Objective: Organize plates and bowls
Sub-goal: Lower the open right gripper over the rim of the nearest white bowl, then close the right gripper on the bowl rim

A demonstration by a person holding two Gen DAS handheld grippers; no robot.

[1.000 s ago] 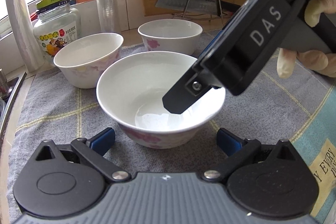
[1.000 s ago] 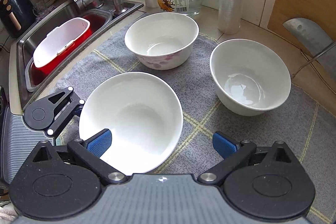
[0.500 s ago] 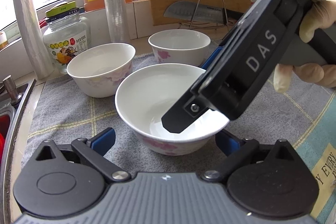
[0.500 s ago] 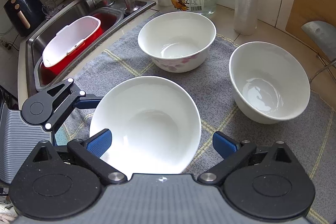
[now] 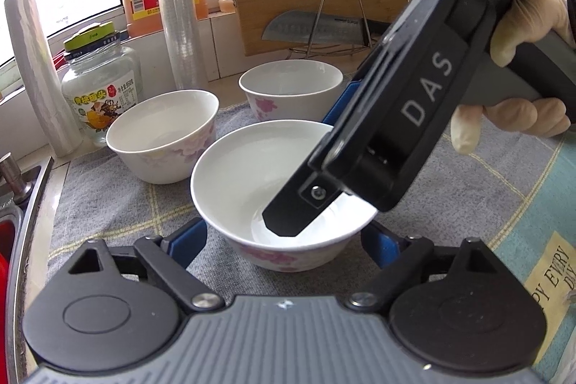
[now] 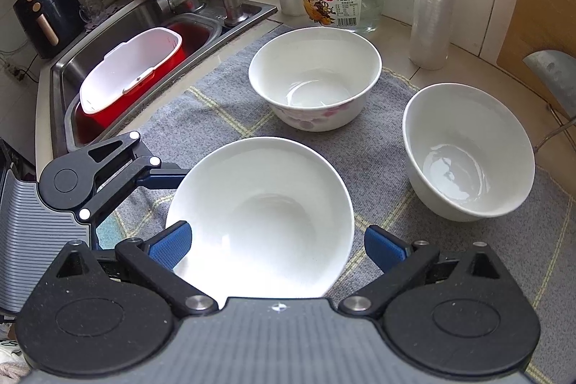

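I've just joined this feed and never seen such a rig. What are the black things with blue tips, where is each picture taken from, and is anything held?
There is no robot here. A person holds a two-finger gripper in each hand, and each one carries a camera looking along its blue-padded fingers. One picture is from the left gripper, the other from the right gripper, which a gloved hand holds. On a grey cloth beside the sink stand the nearest bowl and two other bowls. Both grippers straddle the nearest bowl. The left jaws have just been closing around it; I cannot tell whether they grip it yet. The right jaws stand open.
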